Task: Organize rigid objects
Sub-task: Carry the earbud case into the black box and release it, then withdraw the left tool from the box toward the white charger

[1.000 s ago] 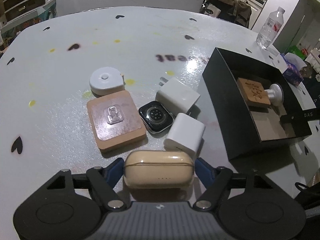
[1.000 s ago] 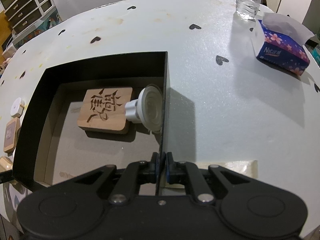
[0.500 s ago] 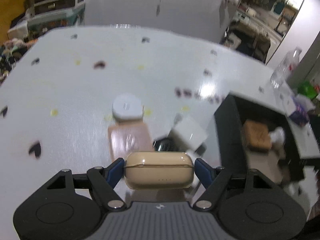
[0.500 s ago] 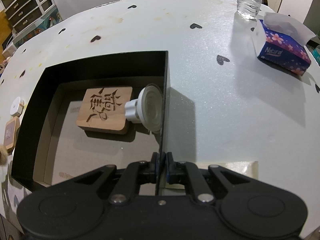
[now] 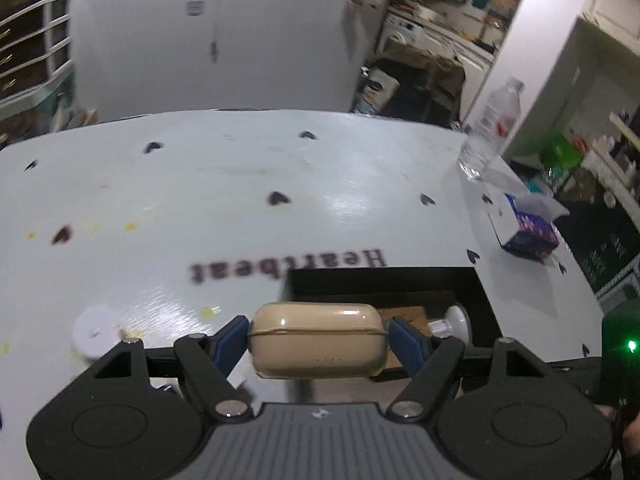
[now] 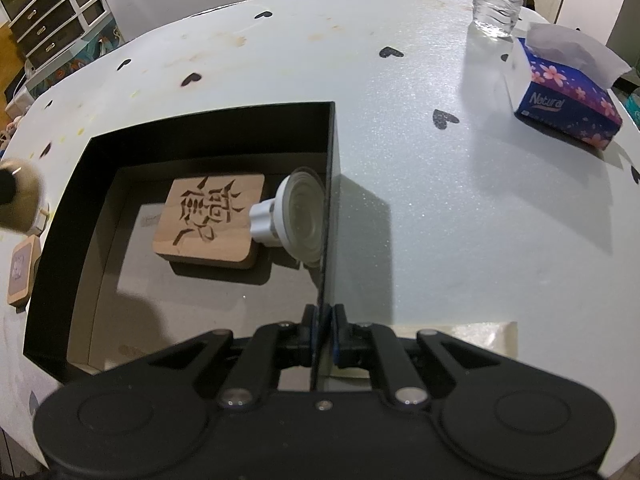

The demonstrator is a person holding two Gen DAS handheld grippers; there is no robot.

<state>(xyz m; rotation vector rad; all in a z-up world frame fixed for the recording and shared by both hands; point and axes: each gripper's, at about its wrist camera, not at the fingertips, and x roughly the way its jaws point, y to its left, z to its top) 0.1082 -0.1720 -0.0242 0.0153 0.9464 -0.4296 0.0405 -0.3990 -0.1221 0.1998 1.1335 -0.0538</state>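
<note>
My left gripper is shut on a beige earbuds case, held in the air at the left edge of the black box. The case shows as a blur at the left in the right wrist view. My right gripper is shut on the box's right wall. Inside the box lie a carved wooden block and a white suction knob. A white round disc and a wooden coaster lie on the table left of the box.
A water bottle and a blue tissue box stand at the table's far right. The white table has black heart marks and the printed word "Heartbeat". Drawers and room clutter lie beyond the table.
My left gripper lifted the earbuds case off the table and carried it right, to the box's left edge. The other small items dropped out of its view. The right gripper kept still.
</note>
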